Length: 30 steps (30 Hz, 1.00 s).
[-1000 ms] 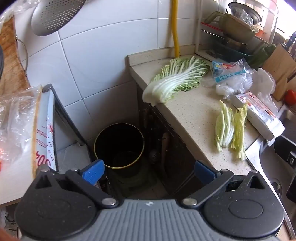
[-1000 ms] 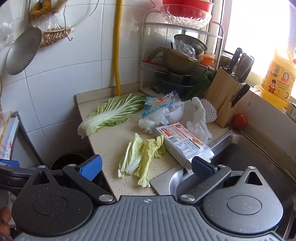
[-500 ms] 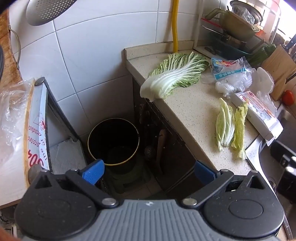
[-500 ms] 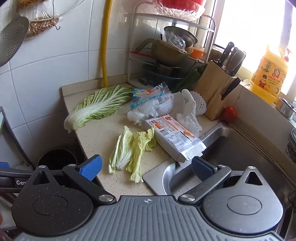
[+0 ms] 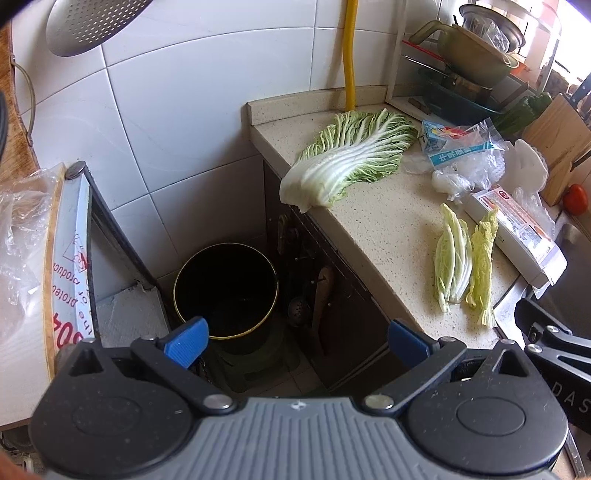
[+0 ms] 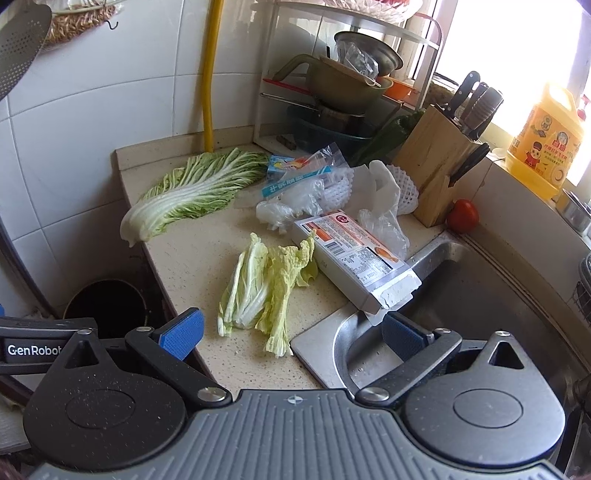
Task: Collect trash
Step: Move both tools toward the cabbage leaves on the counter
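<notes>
Right claw (image 6: 291,338) agape above cabbage scraps (image 6: 264,288), carton (image 6: 354,258) alongside, sink (image 6: 461,306) beyond

The inside of the black bin (image 5: 225,291) was too dark to read, and in the right wrist view the counter edge and left gripper (image 6: 44,341) hid part of it. The strainer (image 5: 96,26) was cut off by the top edge

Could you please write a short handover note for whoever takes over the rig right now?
Left gripper open, empty, above the black bin on the floor. Right gripper open, empty, near the small cabbage leaves. Also on the counter: large cabbage leaf, plastic wrappers, opened box. Nothing is being held; all of it is left to collect.
</notes>
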### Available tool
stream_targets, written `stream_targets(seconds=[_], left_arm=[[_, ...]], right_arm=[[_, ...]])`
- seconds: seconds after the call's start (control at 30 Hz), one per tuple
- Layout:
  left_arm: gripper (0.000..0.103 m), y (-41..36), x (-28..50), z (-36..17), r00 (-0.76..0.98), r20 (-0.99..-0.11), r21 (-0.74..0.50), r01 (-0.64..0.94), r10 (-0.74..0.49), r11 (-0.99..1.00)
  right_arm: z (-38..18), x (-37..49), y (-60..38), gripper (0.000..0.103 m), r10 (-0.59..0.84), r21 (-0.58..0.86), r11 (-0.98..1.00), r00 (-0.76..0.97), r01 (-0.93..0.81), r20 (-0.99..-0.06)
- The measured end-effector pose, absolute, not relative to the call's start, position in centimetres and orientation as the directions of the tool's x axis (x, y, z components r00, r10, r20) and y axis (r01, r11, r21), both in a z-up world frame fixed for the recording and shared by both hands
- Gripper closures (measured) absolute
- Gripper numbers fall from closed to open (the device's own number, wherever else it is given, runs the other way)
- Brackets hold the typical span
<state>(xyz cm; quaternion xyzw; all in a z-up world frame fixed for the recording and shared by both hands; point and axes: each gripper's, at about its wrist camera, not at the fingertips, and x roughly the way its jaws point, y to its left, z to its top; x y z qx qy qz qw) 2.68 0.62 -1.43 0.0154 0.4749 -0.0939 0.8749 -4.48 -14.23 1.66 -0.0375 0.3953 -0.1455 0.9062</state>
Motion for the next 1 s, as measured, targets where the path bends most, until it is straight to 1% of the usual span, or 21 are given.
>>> stream_targets(seconds=[0.23,0.67,0.93,1.0], left_arm=[[0.007,0.0,3.4,-1.9,0.511,-0.845,-0.066,0.191,-0.156,0.979],[0.010,-1.0,4.5,-2.2,0.510,-0.846,-0.047,0.220,-0.155,0.974],[0.011,-1.0,5.0,-2.2,0.516,-0.844,-0.028,0.230,-0.147,0.973],[0.012,-0.9,5.0,-2.3,0.518,-0.844,-0.022,0.231,-0.142,0.973]], right_arm=[[0.9,-3.4,-14.1,0.000,-0.318,-0.191,0.945,0.611,0.265,-0.725],[-0.1,-2.4,-15.2,0.000,-0.292,-0.126,0.943,0.583,0.308,-0.758],[-0.6,-2.0,-15.0,0.004,-0.255,-0.083,0.948,0.577,0.308,-0.776],[-0.7,-1.8,-15.0,0.009,-0.229,-0.058,0.953,0.580,0.298,-0.782]])
